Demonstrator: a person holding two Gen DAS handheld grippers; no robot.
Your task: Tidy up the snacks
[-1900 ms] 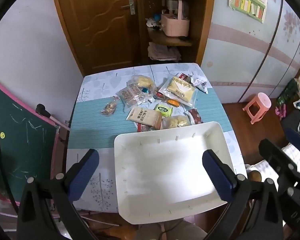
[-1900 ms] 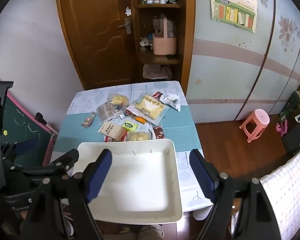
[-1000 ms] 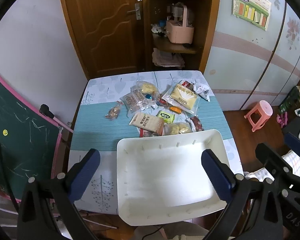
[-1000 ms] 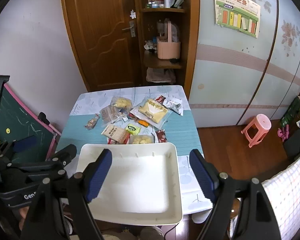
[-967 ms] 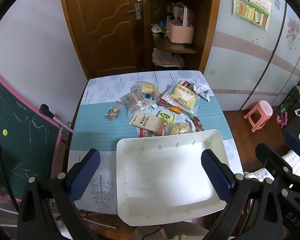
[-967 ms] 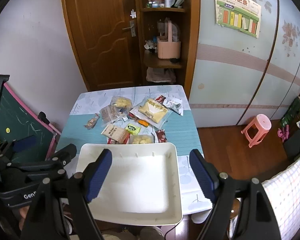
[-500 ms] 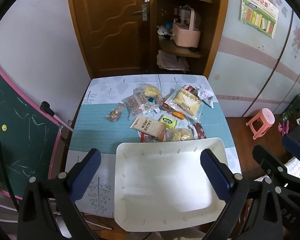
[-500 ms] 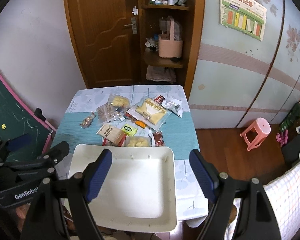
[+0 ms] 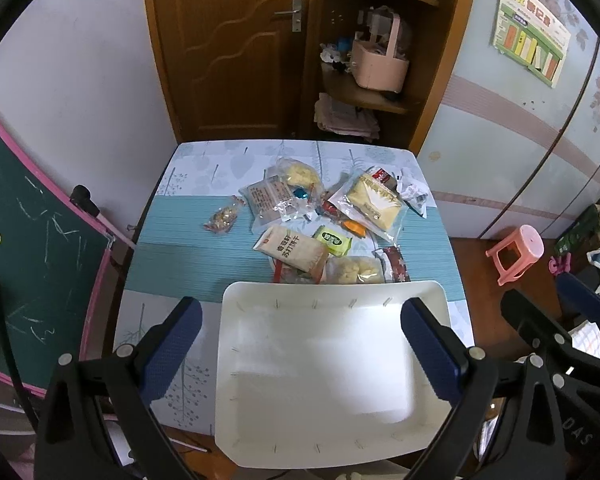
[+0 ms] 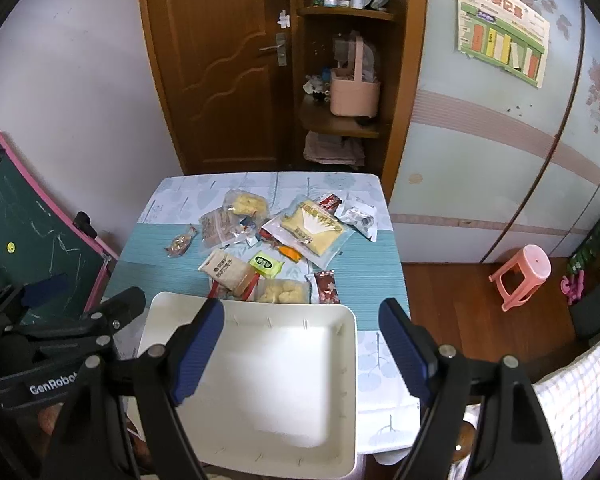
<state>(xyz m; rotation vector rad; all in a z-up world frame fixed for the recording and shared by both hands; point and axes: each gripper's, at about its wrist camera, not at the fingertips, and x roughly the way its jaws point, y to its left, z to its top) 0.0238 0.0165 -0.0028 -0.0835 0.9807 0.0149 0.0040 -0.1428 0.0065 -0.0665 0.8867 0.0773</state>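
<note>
Left wrist view is filled in its lower part by the white tray (image 9: 332,364), which stands empty on the near end of the surface (image 9: 172,256). The snacks (image 9: 324,224) are heaped just beyond its far rim, and two packets touch that rim. One small candy packet (image 9: 222,220) lies apart, to the left of the heap. The left gripper (image 9: 300,344) is held above the tray with its jaws spread wide and nothing between them. In the right wrist view the right gripper (image 10: 300,344) is seen the same way, jaws wide apart and empty, over the tray's right half.

No packet has been placed in the tray, so the task is judged to be at its very beginning, before the first pick. For the next move, one gripper should probably be lowered over a packet at the near edge of the heap, such as the beige biscuit packet (image 9: 296,250). Its thin, slippery wrapper should be pinched at an edge, so that neighbours are not dragged.
</note>
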